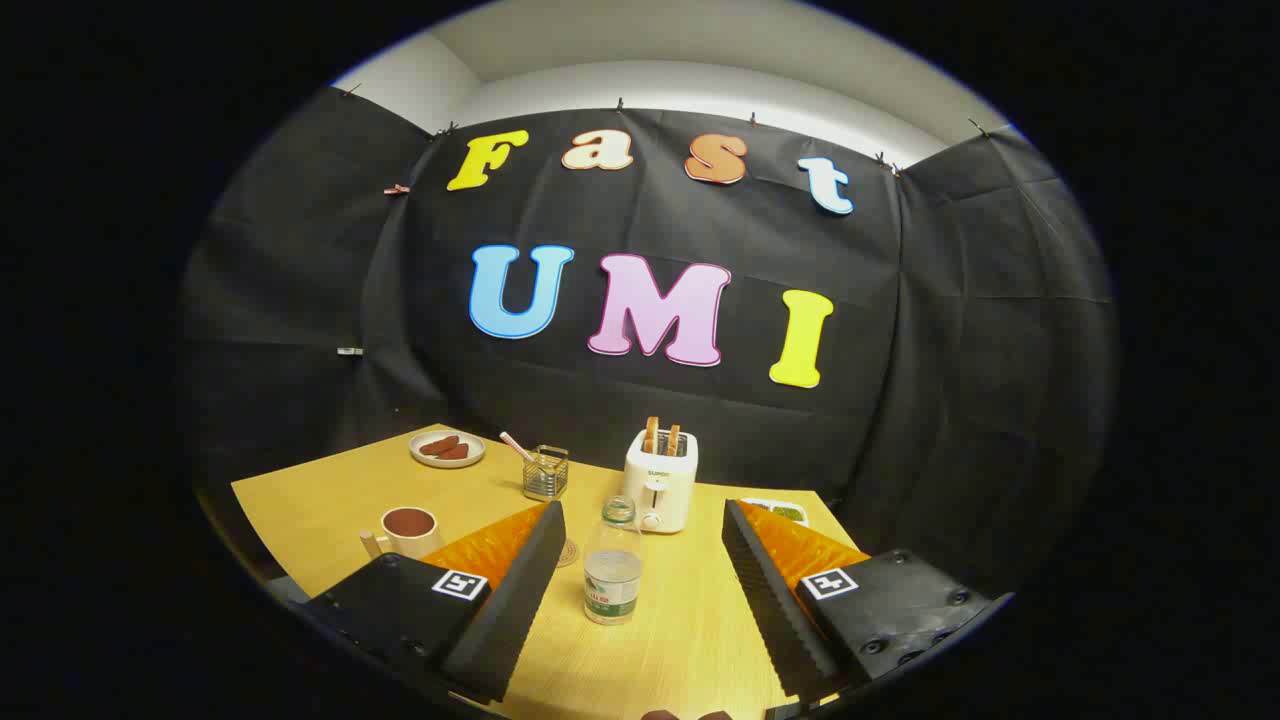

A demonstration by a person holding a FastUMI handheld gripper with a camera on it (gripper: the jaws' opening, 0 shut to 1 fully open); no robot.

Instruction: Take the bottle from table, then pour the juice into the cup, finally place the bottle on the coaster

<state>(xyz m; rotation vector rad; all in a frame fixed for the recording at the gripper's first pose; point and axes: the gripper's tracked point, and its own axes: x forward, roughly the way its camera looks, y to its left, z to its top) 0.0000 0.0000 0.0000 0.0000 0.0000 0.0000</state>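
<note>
A clear plastic bottle (612, 565) with a green label and a little liquid stands upright on the wooden table (320, 500), just ahead of my fingers and between their lines. My gripper (640, 520) is open, its fingers wide apart on either side of the bottle without touching it. A cream cup (408, 531) with a dark inside sits to the left, beyond the left finger. A round coaster (567, 552) peeks out beside the left fingertip, left of the bottle.
A white toaster (660, 480) with two slices of toast stands right behind the bottle. A wire holder (545, 472) with a utensil and a plate (447, 449) of brown food lie farther back left. A small dish (778, 511) sits by the right fingertip.
</note>
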